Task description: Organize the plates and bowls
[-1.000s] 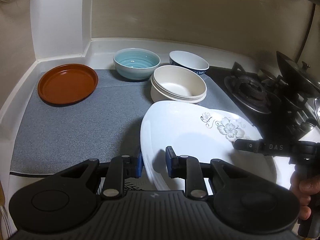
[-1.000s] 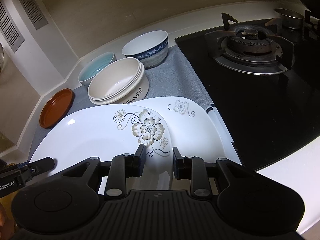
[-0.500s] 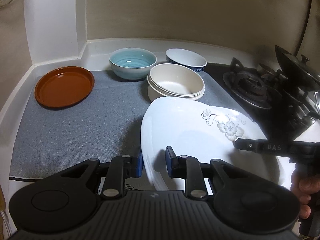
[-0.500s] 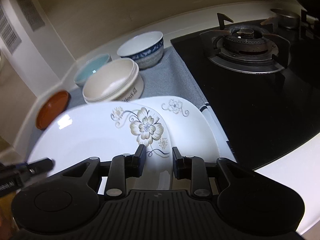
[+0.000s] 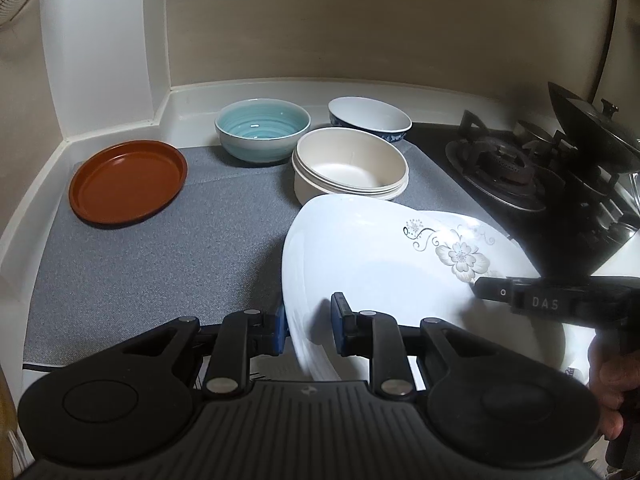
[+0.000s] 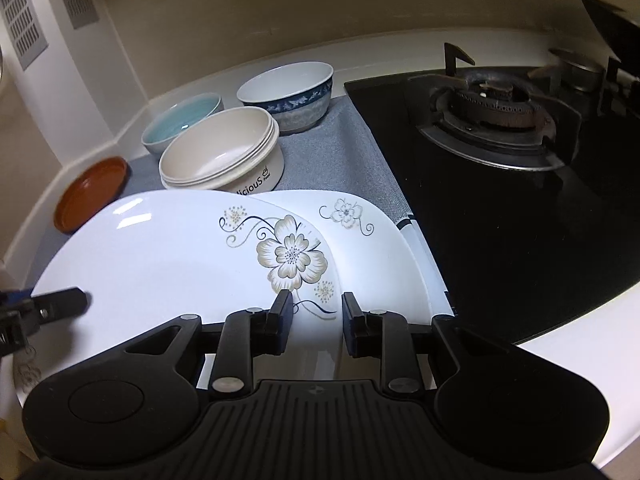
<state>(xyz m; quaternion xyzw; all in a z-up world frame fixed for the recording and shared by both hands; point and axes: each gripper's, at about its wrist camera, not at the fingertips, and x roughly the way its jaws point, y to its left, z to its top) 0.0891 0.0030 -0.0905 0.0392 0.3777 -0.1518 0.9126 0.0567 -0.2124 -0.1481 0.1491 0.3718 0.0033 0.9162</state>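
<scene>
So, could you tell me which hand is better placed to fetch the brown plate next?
Probably left: left gripper faces open mat toward the brown plate; right gripper sits by the stove. Both must first release the flowered plate.

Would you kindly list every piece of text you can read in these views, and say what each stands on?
"DAS": on the right tool, seen from the left wrist.
"liciouS": on the cream bowl, its start hidden by the white plate.
Small print beside it, and a mark by the hand: too small to read.

My gripper's body is hiding the near rim of the upper flowered plate [image 6: 168,256], which is covering most of the lower plate [image 6: 376,248].
</scene>
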